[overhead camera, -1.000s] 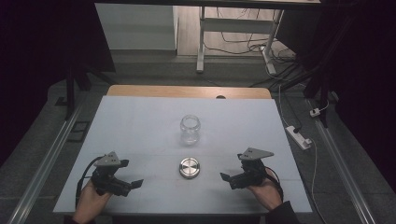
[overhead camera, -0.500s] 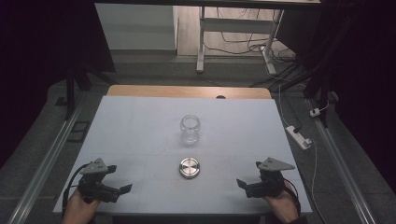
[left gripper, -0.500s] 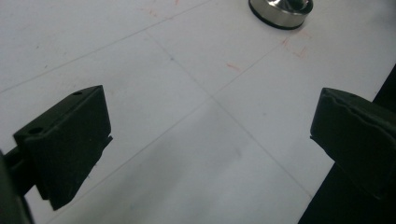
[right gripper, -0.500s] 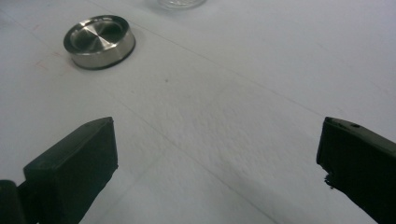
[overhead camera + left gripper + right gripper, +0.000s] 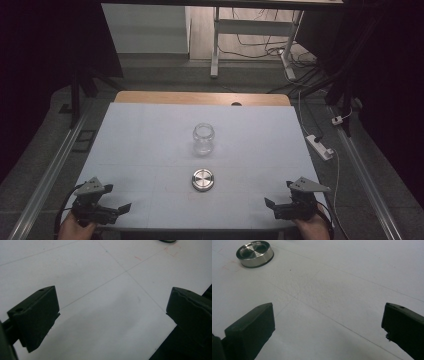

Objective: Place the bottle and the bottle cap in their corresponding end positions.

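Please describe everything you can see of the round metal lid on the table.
The metal lid is a low round disc of brushed silver metal with a recessed top and a dark band around its base. It lies flat on the white table, just in front of the glass jar and apart from it. Nothing touches it; both open grippers are far off at the near corners.

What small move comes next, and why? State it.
Probably bring the right gripper forward toward the metal lid. Both grippers sit open at the table's near edge, holding nothing; the lid lies loose in front of the open glass jar.
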